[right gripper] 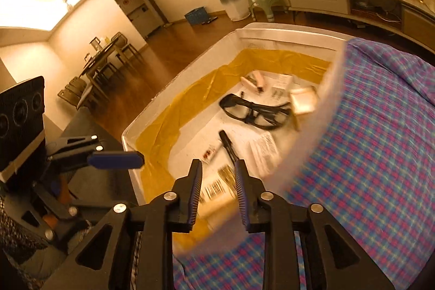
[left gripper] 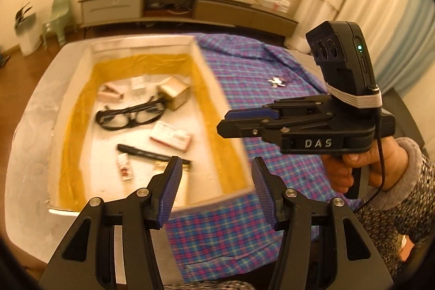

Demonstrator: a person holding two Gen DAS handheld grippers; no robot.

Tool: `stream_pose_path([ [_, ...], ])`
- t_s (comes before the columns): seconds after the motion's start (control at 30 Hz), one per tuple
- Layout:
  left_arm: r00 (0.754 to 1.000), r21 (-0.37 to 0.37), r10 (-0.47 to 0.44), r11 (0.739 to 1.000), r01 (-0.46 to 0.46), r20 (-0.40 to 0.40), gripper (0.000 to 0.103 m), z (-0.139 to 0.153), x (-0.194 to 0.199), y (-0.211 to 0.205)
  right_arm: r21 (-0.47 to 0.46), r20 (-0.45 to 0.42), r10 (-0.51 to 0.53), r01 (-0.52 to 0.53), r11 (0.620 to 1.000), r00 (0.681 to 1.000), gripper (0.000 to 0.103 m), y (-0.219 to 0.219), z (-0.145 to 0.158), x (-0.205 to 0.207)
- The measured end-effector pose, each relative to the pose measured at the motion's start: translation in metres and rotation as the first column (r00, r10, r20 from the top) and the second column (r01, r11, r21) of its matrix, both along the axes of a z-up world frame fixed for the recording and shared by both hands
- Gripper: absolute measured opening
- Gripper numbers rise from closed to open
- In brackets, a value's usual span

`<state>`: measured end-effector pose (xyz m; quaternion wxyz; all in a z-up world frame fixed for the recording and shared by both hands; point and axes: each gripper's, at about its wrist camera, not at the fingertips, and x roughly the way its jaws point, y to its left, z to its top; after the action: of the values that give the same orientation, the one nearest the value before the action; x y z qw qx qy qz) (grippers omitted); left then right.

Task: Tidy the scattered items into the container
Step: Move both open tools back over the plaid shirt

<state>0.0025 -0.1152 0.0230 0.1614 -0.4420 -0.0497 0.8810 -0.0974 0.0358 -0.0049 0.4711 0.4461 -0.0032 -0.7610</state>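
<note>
The white foam box with yellow tape lining its inner walls (left gripper: 206,78) sits on a blue and pink checked cloth (left gripper: 244,222) and already holds most of the clutter. Inside lie black-framed glasses (left gripper: 130,114), a black marker pen (left gripper: 152,154), a small tan cardboard cube (left gripper: 174,94), a flat white and pink packet (left gripper: 171,139), a pale pink tube-like box (left gripper: 110,93) and a small white sachet with red print (left gripper: 124,167). One small silvery trinket (left gripper: 277,82) lies outside on the cloth, well beyond the box's right wall.

The left gripper (left gripper: 216,174), black with ribbed blue pads, has its jaws spread wide and bare; the near right corner of the box shows between them, the pen's tip just beside the left pad.

The right gripper (right gripper: 218,175) has its jaws parted narrowly, nothing pressed by either pad. Through the gap, lower in the box, a white barcoded packet (right gripper: 217,193) is seen blurred, with some thin brassy pieces just ahead of it. In the left wrist view this gripper stands right of the left jaws over the cloth, gripped by a hand (left gripper: 361,167) in a speckled knit sleeve.

Beyond the box are a wooden floor, a low grey sideboard (left gripper: 190,4) and a pale green stool (left gripper: 58,18).
</note>
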Motion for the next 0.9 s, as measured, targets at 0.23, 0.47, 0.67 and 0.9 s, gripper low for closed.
stream_pose_path([
  [0.23,0.994,-0.014,-0.106,0.994,0.106,-0.001,0.056,0.008,-0.004,0.065,-0.054,-0.021,-0.096,0.095,0.994,0.995,0.028,0.076,0.016,0.007],
  [0.47,0.979,-0.042,-0.203,0.978,0.202,-0.022,0.056,0.019,-0.008,0.134,-0.109,-0.014,-0.211,0.209,0.972,0.977,0.028,0.151,0.020,0.007],
  [0.67,0.978,-0.101,-0.203,0.975,0.197,-0.050,0.056,0.028,-0.009,0.173,-0.140,-0.005,-0.286,0.282,0.949,0.958,0.028,0.193,0.013,0.003],
  [0.9,0.970,-0.151,-0.233,0.964,0.220,-0.075,0.056,0.030,-0.020,0.213,-0.156,-0.027,-0.331,0.323,0.934,0.943,0.028,0.227,0.016,-0.001],
])
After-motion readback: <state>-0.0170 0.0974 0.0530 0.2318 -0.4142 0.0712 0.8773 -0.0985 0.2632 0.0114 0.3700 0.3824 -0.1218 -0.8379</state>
